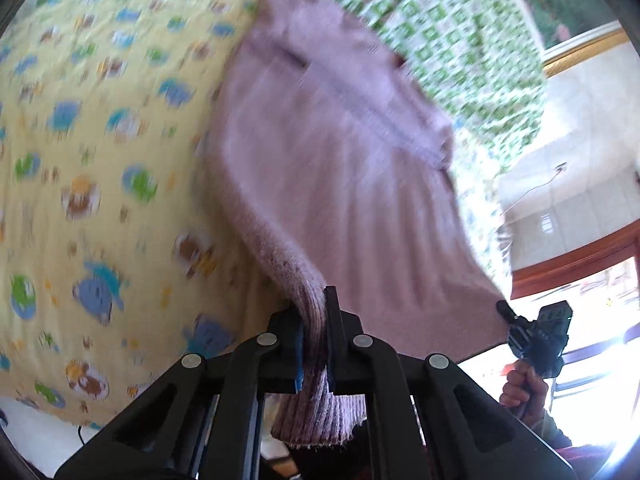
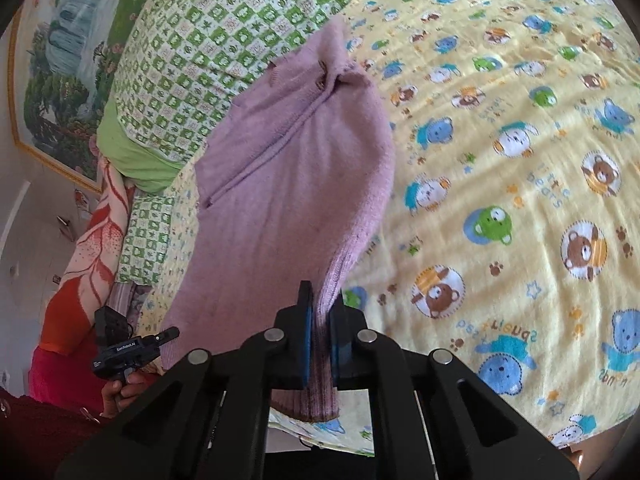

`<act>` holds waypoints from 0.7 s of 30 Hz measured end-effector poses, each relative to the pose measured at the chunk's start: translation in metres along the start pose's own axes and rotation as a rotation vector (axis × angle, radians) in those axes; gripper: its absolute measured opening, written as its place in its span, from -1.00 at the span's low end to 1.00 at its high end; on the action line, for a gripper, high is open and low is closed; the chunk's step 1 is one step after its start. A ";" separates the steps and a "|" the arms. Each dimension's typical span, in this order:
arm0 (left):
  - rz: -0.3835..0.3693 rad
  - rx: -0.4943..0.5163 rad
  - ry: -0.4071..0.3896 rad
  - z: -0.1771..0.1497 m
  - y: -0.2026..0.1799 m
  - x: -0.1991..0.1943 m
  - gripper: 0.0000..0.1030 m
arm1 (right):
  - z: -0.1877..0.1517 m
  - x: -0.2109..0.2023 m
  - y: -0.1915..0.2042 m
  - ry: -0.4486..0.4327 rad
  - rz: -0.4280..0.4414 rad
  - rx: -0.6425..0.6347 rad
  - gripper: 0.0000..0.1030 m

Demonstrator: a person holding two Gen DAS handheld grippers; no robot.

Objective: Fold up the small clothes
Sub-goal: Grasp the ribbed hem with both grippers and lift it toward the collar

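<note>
The pink knit sweater [image 1: 320,168] is lifted at its near end over the bed, and its far end lies on the yellow bear blanket [image 1: 80,160]. The left hand-held gripper [image 1: 314,332] is closed tight on the ribbed hem at one corner, and the hem hangs down between its two black fingers. The right hand-held gripper [image 2: 320,328] pinches the ribbed hem at the other corner the same way (the blue pads press on the knit from both sides). In the left view the sweater is blurry and it hides much of the bed behind it. A green checked quilt [image 2: 224,40] lies bunched at the far end, touching the top of the sweater. Beside it sits a red and white flower blanket [image 2: 88,248]. A picture of trees and a waterfall [image 2: 60,60] hangs on the wall. A thin cord [image 1: 536,192] runs down the tiled wall.
</note>
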State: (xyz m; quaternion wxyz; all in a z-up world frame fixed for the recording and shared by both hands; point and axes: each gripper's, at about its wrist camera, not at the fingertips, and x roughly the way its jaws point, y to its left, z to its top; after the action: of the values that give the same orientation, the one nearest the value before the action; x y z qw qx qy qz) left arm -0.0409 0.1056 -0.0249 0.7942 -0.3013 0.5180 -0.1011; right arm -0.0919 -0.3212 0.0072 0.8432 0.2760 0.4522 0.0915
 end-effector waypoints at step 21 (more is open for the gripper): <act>0.000 0.041 -0.250 0.220 -0.056 0.020 -0.90 | 0.196 0.062 0.061 -0.204 0.107 -0.063 -0.85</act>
State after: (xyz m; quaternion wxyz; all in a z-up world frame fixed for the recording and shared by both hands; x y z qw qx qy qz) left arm 0.1709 0.1338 0.0547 0.8587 -0.2950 0.4127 -0.0733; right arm 0.1089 -0.3199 0.0822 0.8870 0.2808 0.3457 0.1221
